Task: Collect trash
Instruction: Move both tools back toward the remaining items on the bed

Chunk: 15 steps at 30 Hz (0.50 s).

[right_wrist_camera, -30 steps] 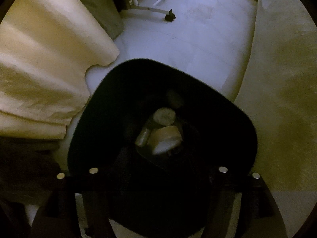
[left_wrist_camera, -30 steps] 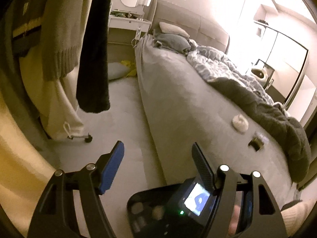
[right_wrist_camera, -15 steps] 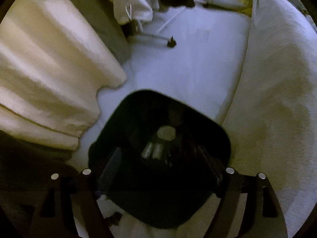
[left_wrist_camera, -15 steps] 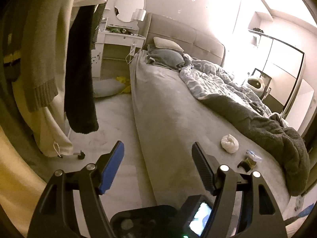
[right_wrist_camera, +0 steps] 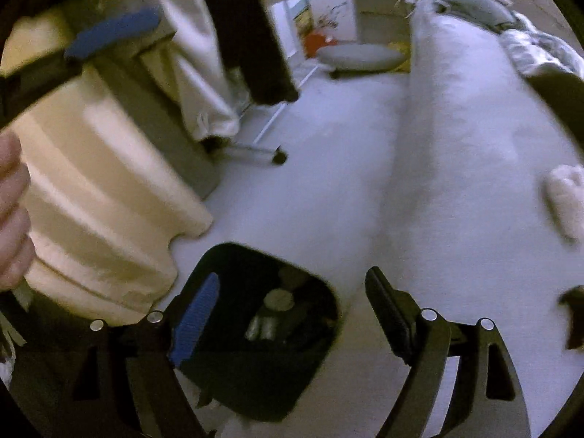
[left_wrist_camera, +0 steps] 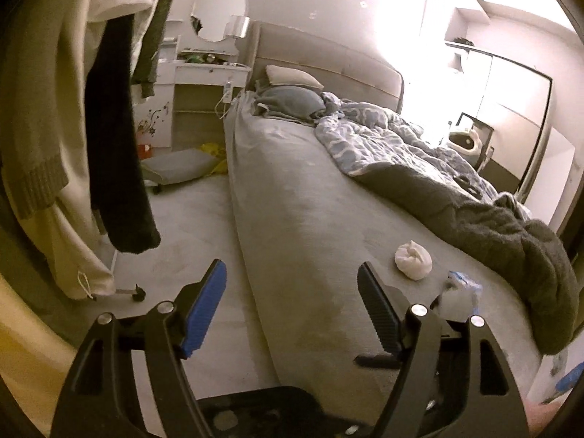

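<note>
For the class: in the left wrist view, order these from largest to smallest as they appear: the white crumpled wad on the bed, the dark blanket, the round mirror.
1. dark blanket
2. round mirror
3. white crumpled wad
The mirror stands far off, so its true size is unsure.

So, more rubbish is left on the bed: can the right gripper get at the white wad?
Probably yes: the right gripper is open and empty, and bare bed lies between it and the white wad.

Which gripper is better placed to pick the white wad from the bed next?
Probably left. The left gripper is open and faces the bed, wad just ahead; the right gripper sees it only at its edge.
</note>
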Available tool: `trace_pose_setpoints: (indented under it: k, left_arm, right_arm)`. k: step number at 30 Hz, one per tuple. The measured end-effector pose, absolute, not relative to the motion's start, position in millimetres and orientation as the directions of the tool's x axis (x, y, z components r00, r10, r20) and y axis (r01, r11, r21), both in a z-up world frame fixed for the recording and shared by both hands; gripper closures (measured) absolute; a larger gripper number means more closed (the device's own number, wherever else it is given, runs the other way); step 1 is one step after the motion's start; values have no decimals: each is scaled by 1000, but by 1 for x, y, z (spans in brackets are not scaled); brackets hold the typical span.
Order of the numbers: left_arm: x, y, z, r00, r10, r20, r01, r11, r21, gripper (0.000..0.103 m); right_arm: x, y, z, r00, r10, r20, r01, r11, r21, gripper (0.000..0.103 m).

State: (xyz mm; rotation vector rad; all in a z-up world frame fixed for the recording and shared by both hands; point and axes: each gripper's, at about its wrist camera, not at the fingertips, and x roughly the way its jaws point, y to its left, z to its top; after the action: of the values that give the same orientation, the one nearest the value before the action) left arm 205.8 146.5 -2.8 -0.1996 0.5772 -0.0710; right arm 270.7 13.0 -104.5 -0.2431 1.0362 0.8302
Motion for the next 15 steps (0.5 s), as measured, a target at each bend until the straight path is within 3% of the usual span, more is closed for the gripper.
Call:
trace_pose_setpoints:
  k: [15]
  left_arm:
    - [226, 102, -15, 818, -146, -557, 68, 985, -158, 17]
  right_arm:
    - [323, -72, -70, 468, 465, -751, -558, 815, 157, 16]
